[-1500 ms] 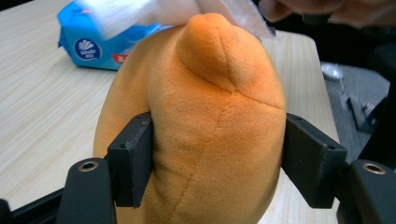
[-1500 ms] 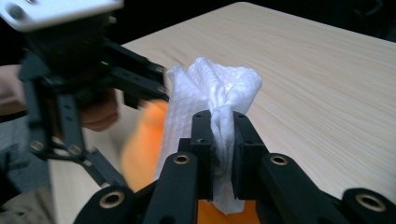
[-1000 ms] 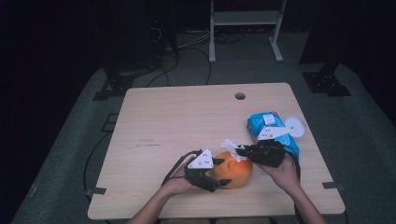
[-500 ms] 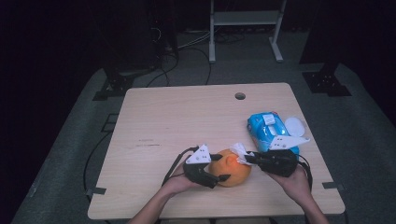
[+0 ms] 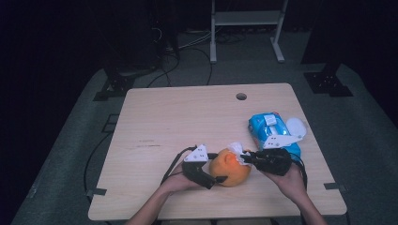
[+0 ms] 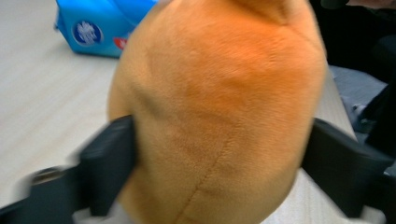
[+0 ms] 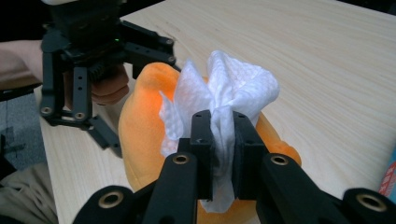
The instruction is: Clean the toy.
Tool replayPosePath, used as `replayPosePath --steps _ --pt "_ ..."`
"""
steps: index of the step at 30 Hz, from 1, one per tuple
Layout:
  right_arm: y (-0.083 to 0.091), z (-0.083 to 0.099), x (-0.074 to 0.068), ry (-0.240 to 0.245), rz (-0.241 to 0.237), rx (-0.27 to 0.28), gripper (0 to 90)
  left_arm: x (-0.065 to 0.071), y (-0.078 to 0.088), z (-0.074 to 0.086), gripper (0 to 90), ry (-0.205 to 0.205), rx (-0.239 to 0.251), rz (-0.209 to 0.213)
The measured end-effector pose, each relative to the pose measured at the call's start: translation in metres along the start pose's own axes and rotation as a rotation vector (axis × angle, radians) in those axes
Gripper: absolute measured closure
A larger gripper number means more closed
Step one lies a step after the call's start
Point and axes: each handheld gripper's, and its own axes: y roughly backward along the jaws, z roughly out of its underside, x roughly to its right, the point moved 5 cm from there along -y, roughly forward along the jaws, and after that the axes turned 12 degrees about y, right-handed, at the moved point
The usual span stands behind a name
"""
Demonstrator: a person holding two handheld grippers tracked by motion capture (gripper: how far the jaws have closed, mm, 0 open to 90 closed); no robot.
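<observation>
**Wiping of plush toy in hand**

Wiping step is judged under way. Orange plush toy (image 5: 229, 167) lies near the table's (image 5: 187, 117) near edge, between both grippers. Right gripper (image 7: 219, 140) pinches a crumpled white wipe (image 7: 224, 93) tight, resting it on the toy's top. Left gripper (image 5: 220, 179) straddles the toy, jaws having just been opening, toy between them. Blue wipes packet (image 5: 270, 129) sits right, behind. Next move calls for steadying the toy.

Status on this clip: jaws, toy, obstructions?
Left gripper jaws just opening around the orange plush toy. Right gripper shut on the white wipe against it. Nothing blocking.
</observation>
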Motion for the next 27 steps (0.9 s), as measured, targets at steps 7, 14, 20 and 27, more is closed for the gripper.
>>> replayPosePath --steps 7,14,20,27 --pt "-0.005 -0.011 0.009 -0.049 -0.001 0.07 80.5 -0.001 0.028 -0.021 37.9 -0.027 0.013 -0.063" --pt "-0.034 -0.013 0.018 -0.133 -0.059 0.1 80.4 -0.01 0.051 -0.025 37.6 -0.05 -0.005 -0.139" --pt "-0.049 -0.002 0.024 -0.156 -0.054 0.046 80.4 -0.014 0.042 -0.014 36.6 -0.03 -0.037 -0.146" --pt "-0.026 -0.021 0.021 -0.108 -0.022 0.101 80.4 -0.004 0.03 -0.018 35.8 -0.063 -0.062 -0.154"
